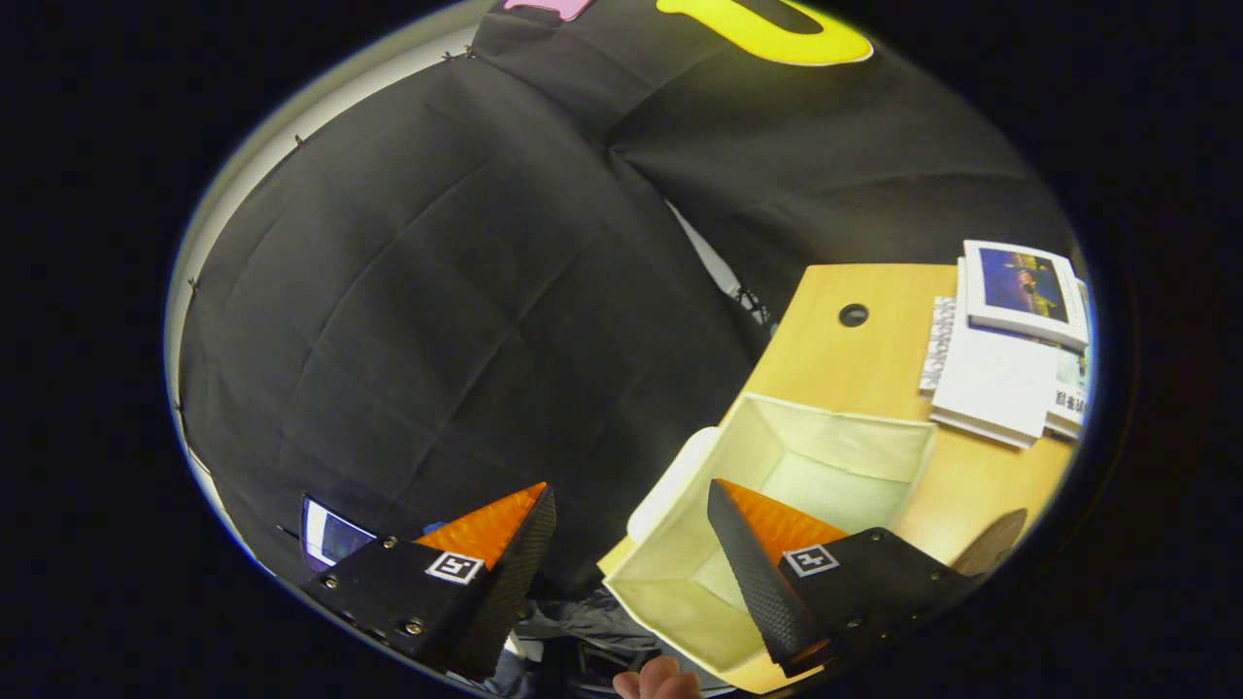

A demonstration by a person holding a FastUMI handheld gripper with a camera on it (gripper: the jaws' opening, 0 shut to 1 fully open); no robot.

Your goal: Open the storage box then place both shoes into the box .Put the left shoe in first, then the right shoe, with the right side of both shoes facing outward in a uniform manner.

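Note:
A cream fabric storage box (835,437) stands open on the wooden table (825,359), its inside bare as far as I can see. Its lid flap (670,481) hangs off the side nearest the table's edge. My gripper (631,515) is open and holds nothing. One finger (767,573) hangs over the near part of the box; the other finger (486,544) is off the table's side, in front of the black cloth. The view is tilted.
A stack of white books and papers (1010,340) lies on the table beyond the box. A small round hole (854,314) sits in the tabletop near its far edge. A person's fingertips (658,680) show below, between my fingers.

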